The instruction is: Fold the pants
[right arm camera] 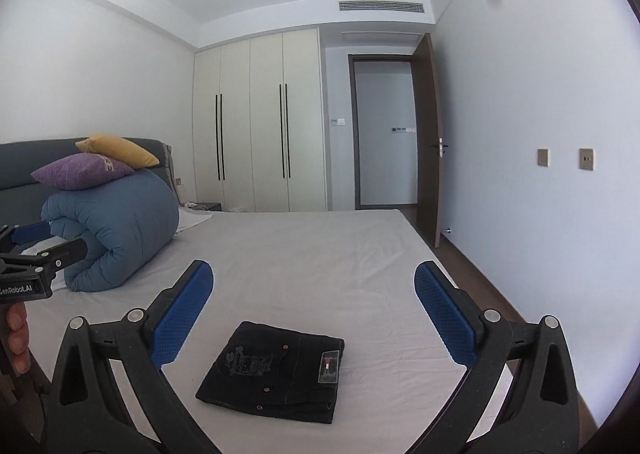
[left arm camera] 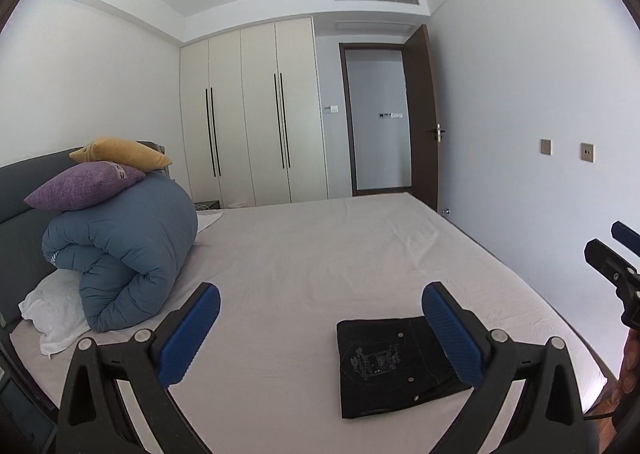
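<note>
Pants [right arm camera: 276,370]: dark denim, folded to a compact rectangle, lying flat on the bed sheet [right arm camera: 320,254] near the front edge; back pocket w/ embroidery and a small label face up.
Left gripper [left arm camera: 320,330]: fingers spread wide, holding nothing; hangs above the sheet, pants partly behind its right finger.
Right gripper [right arm camera: 314,310]: fingers spread wide, empty; pants lie below and between them, not touched.
Task stage: by the look of it the fold is done or nearly so; grippers clear of the cloth.
Handling (judged): denim is limp but thick; stack has some heft and stiffness from layers, seams and rivets. Not fragile, not slippery on cotton.
Grip points (judged): pinch all layers at a folded edge or corner; a thin bite on the top layer alone would peel the fold open.
Surroundings: rolled blue duvet [left arm camera: 120,250] w/ purple and yellow cushions on top, well apart from pants; wardrobe [right arm camera: 260,122] and open door [right arm camera: 430,142] at the far wall.
</note>
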`<state>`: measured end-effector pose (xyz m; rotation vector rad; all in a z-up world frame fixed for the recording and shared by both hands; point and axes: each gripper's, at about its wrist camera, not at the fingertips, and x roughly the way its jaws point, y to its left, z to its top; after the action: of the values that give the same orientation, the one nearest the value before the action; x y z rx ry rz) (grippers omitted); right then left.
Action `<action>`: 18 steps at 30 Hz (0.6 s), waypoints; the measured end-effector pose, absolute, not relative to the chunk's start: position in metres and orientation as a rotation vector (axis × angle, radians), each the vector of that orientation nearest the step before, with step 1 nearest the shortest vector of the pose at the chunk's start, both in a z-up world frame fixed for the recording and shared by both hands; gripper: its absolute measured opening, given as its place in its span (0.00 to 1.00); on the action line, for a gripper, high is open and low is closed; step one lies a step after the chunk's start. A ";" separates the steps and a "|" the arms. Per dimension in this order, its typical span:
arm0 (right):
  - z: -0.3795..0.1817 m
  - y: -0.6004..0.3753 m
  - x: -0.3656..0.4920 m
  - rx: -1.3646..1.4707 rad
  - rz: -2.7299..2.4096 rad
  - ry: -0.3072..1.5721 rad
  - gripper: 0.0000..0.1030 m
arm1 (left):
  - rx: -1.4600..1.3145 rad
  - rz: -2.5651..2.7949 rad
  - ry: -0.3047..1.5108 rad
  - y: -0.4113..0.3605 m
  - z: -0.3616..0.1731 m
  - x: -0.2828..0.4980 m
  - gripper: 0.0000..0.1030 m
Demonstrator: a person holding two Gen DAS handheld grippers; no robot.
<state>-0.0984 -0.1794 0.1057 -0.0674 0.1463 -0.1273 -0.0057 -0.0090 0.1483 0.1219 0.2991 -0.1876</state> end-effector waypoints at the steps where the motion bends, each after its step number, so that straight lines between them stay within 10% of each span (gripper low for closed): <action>1: 0.108 -0.175 -0.102 -0.079 -0.122 0.164 1.00 | 0.141 -0.182 0.311 -0.011 0.148 -0.007 1.00; 18: 0.070 -0.163 -0.083 0.025 -0.174 0.482 1.00 | 0.039 -0.176 0.661 -0.032 0.067 0.019 1.00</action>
<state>-0.0828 -0.1630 0.0704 0.0254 0.4816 -0.1737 0.0186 -0.0318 0.0670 0.0391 0.6606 -0.1761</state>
